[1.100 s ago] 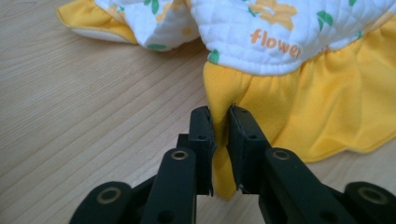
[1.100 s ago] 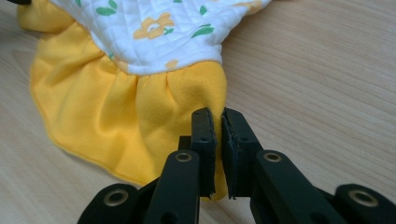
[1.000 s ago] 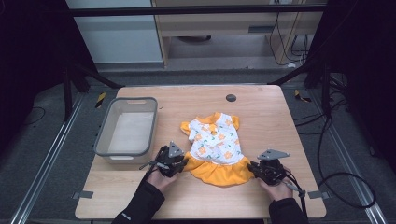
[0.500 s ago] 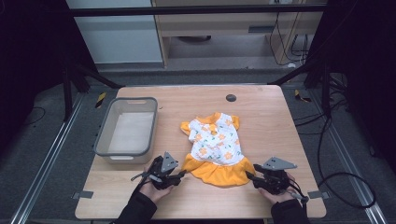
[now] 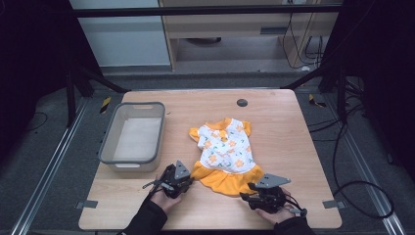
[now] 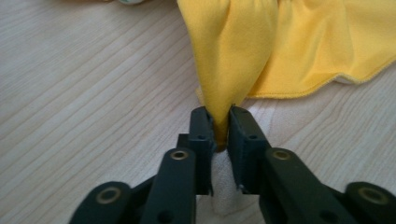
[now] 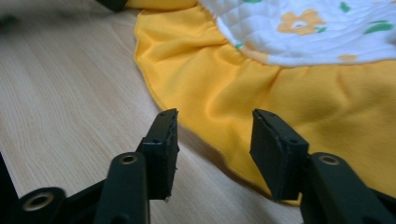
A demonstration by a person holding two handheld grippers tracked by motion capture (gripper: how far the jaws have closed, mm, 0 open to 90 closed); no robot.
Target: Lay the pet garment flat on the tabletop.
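Two tongs work the dress (image 5: 224, 154) hem: left tongs (image 6: 220, 128) have just closed, pinching yellow fabric, while right tongs (image 7: 212, 140), half open and empty, must next bite the near-right hem.

A lab or recording workspace is shown, not a home. A plain wooden table (image 5: 274, 122) is set on a dark grey carpeted floor (image 5: 44, 161) and is framed by black metal struts (image 5: 93, 78) and rails. Loose black cables (image 5: 362, 191) are trailed across the floor at the right, and more are hung near pale cabinets (image 5: 122, 34) at the back. Strips of tape (image 5: 86, 204) are stuck at the table's front corners, and black-and-yellow tape (image 5: 105, 104) is seen on the floor.
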